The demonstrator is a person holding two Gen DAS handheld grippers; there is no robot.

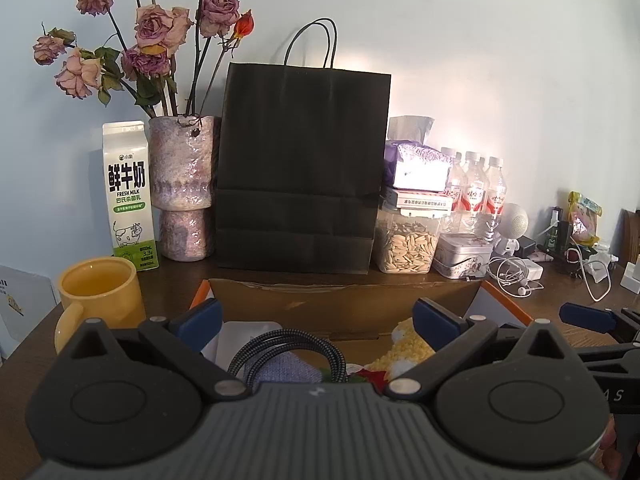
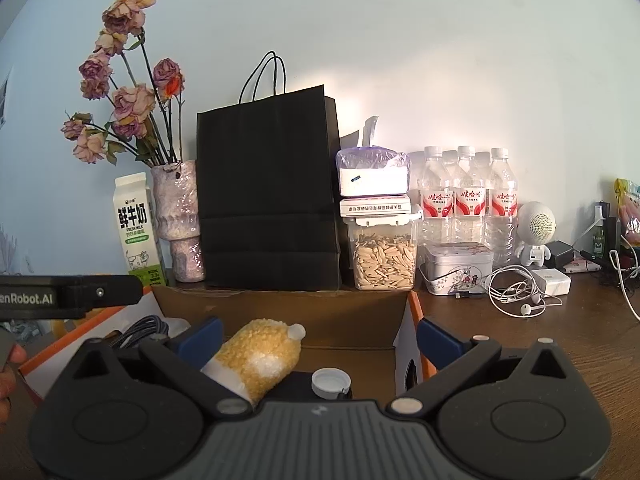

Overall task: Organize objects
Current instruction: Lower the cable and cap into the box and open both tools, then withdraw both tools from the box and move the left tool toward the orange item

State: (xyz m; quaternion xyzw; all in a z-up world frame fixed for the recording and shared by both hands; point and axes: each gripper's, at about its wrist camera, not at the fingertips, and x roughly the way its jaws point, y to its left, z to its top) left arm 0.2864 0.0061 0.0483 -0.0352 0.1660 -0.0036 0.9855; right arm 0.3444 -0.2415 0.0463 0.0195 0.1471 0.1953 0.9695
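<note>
Now, step: you hover both tools over the open brown cardboard box (image 1: pixel 344 300).
Left tool (image 1: pixel 320 320): released, empty.
Right tool (image 2: pixel 320 338): released, empty.
Next: choose another item beside the box on the dark wooden counter (image 2: pixel 560 340).

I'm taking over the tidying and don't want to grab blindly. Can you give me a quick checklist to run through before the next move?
1. Left gripper open and holding nothing: ok.
2. Right gripper open, pads pressing on nothing: ok; the plush toy lies below its left finger.
3. Cardboard box open with room inside: ok.
4. Braided cable fully inside the box: cannot tell, the gripper body hides its lower part.
5. Loose earphones on the table not yet put away: not ok.
6. Yellow mug upright, outside the box: ok.
</note>
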